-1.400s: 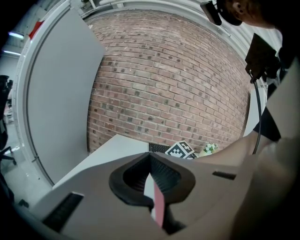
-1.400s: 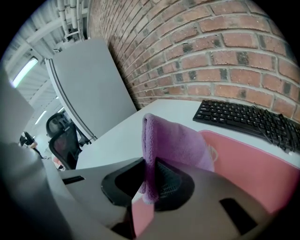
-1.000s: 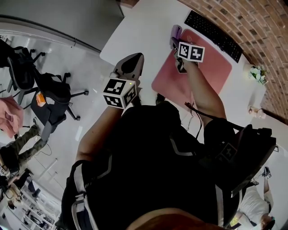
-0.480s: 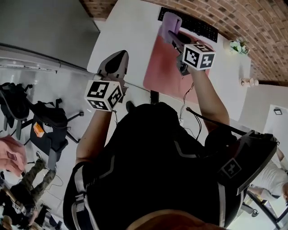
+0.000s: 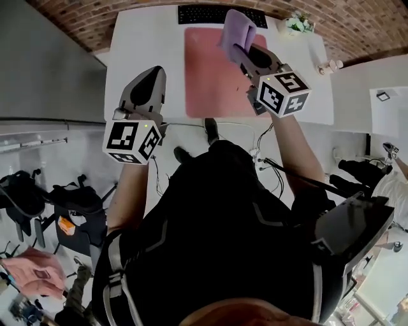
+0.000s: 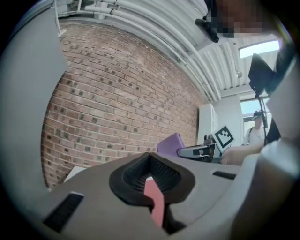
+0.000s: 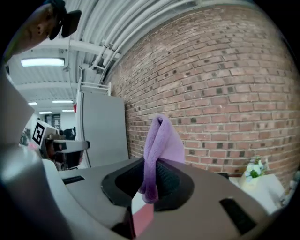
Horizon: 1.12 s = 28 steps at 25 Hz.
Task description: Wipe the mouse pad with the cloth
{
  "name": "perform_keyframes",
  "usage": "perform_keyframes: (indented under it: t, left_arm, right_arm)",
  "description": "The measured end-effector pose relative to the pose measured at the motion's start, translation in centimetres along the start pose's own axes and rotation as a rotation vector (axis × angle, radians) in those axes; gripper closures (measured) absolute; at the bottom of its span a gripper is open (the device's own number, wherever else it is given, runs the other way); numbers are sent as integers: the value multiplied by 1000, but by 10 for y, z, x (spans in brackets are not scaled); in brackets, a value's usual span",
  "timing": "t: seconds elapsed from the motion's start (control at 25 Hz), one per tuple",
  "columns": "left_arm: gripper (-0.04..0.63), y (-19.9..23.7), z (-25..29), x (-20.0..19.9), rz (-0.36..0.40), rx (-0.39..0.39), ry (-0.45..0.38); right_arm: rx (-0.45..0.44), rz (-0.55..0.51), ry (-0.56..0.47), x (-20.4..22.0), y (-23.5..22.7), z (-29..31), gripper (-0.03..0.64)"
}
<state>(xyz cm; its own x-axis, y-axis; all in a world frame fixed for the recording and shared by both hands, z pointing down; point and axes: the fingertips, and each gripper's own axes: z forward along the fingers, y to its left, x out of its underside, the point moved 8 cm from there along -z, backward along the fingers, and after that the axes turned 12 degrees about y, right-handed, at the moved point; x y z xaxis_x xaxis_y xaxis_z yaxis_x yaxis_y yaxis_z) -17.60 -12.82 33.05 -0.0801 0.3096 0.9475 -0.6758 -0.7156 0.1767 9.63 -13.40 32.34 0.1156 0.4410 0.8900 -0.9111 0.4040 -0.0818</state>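
Right gripper point(image 5: 241, 51) is up over the far side of the desk point(image 5: 143, 41), its fingers clamped tight on the purple cloth point(image 5: 236, 28). In the right gripper view point(image 7: 150, 185) the cloth point(image 7: 161, 145) stands up out of the pinch as a folded loop, with a short tail hanging below, and the fingers aim level at the brick wall point(image 7: 225, 93). From the head view the cloth sits over the far right corner of the pink mouse pad point(image 5: 210, 79); whether it touches the pad can't be told. The pad lies flat at the middle of the desk, just in front of the black keyboard point(image 5: 220, 14), with a small potted plant point(image 5: 294, 24) off at the far right. Left gripper point(image 5: 152, 73) hovers by the desk's left near edge, well apart from the pad. Its own view point(image 6: 151, 183) shows the fingers closed together with nothing gripped, only a sliver of pink showing through beneath.
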Motion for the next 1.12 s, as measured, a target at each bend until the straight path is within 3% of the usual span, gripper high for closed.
perform_keyframes:
  t: [0.12,0.4,0.52,1.12]
  left_arm:
    - [591,-8,1,2,3,48,-19]
    - [591,-29,-11,-12,-17,28,-37]
    - [591,-34,-12,-16,-17,-20,-52]
    - [591,-80,20,-23,6,-69,-8]
  right_arm:
    - [93,-43,-11,10,5,-22,563]
    - [110,27,-103,21,9,-58,563]
    - [135,21,-123,22,4,-66,563]
    - [55,-54,-135,22,-14,-89,563]
